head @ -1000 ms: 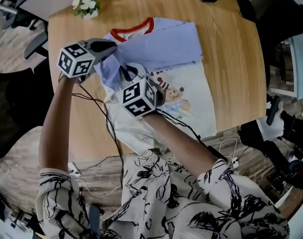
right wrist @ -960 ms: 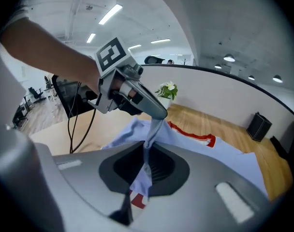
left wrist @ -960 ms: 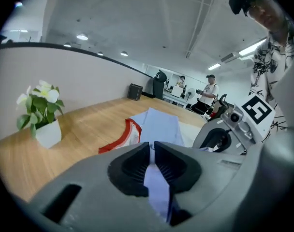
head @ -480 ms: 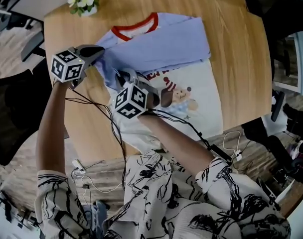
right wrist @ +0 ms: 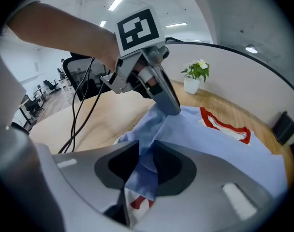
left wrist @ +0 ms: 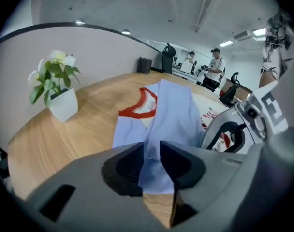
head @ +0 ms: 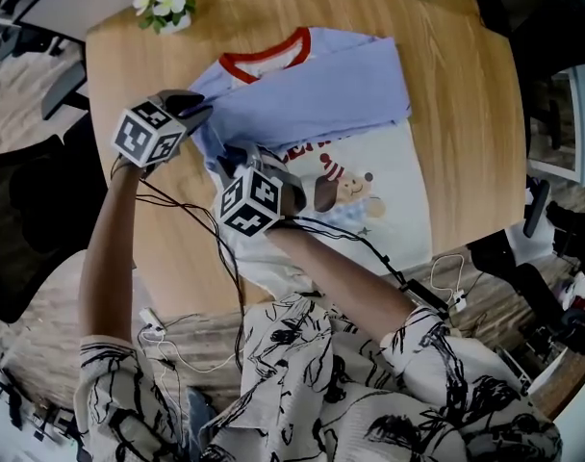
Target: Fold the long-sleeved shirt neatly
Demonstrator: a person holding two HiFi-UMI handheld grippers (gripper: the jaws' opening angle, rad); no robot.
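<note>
The soft, limp long-sleeved shirt (head: pixel 369 191) lies flat on the desk (head: pixel 456 75). Left tongs (left wrist: pixel 149 158) and right tongs (right wrist: pixel 146 161) have just been opening, with its blue sleeve (right wrist: pixel 152 129) slack between each pair; best regripped by a hem.

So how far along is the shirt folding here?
Done: one blue sleeve lies across the shirt's chest. In hand: the left tongs and right tongs have just been opening, with that sleeve's end between each pair. Left: the white body is spread full length, not folded up.
</note>
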